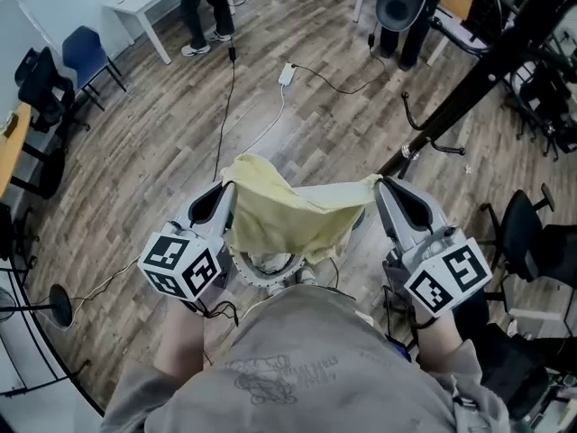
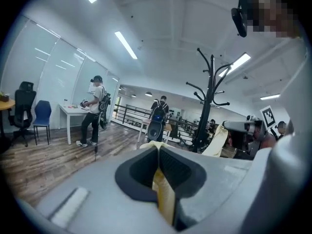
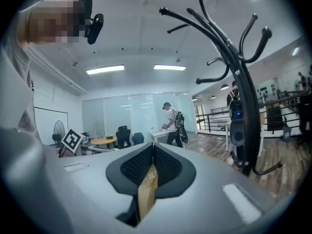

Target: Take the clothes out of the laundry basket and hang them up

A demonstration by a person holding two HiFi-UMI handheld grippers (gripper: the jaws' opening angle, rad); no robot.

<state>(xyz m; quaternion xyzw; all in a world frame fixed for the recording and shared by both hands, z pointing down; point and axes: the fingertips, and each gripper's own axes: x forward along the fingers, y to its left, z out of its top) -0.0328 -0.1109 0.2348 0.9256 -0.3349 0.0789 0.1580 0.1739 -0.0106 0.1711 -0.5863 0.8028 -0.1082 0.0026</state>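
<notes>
A pale yellow garment (image 1: 288,213) hangs spread between my two grippers, held up above the white laundry basket (image 1: 267,271). My left gripper (image 1: 230,188) is shut on its left corner; yellow cloth (image 2: 163,189) shows pinched between the jaws of my left gripper (image 2: 157,148). My right gripper (image 1: 377,184) is shut on the right corner, and a strip of the same cloth (image 3: 146,191) sits in the jaws of my right gripper (image 3: 152,147). The black coat stand (image 1: 469,93) leans in at the right, its hooks (image 3: 229,57) close above my right gripper.
The basket holds more clothing under the garment. Cables (image 1: 230,106) and a power strip (image 1: 288,74) lie on the wood floor ahead. A person (image 1: 206,7) stands at a white table (image 1: 144,3) far left. Office chairs (image 1: 527,237) stand at the right.
</notes>
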